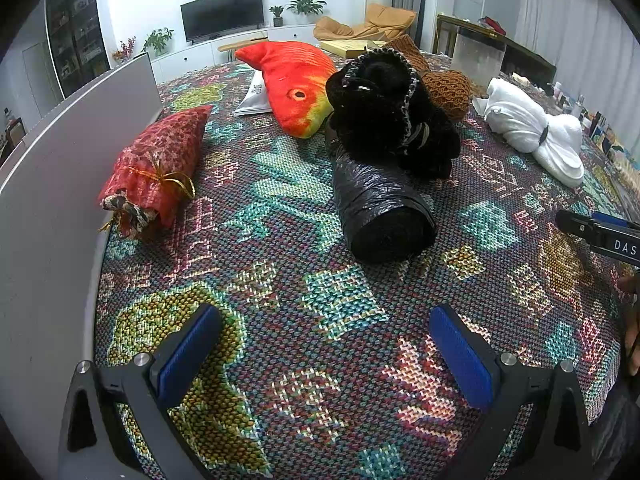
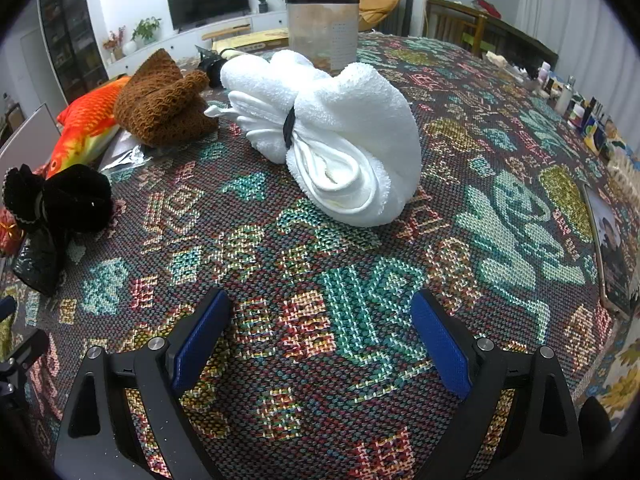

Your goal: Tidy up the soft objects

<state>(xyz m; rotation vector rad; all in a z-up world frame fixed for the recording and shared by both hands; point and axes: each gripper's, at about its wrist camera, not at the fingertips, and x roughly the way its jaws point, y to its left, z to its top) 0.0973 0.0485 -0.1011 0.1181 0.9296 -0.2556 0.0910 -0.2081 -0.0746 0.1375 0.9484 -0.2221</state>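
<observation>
Soft things lie on a patterned woven cloth [image 1: 304,280]. In the left wrist view a red gold-tied pouch [image 1: 156,168] rests at the left, an orange fish plush [image 1: 296,84] behind it, a black fuzzy bag with a chain [image 1: 392,120] on top of a black plastic roll [image 1: 380,208], a brown knit piece [image 1: 444,84] and a white towel bundle [image 1: 536,128] at the right. My left gripper [image 1: 324,352] is open and empty, short of the roll. My right gripper [image 2: 320,344] is open and empty, in front of the white towel bundle [image 2: 340,136]. The other gripper's tip [image 1: 600,232] shows at the right edge.
A grey upright panel [image 1: 52,184] borders the cloth on the left. A clear lidded container [image 2: 323,28] stands behind the towel. Small bottles and boxes [image 2: 576,108] line the right edge, and a framed photo [image 2: 612,252] lies flat there. A paper packet [image 1: 252,96] sits beside the fish.
</observation>
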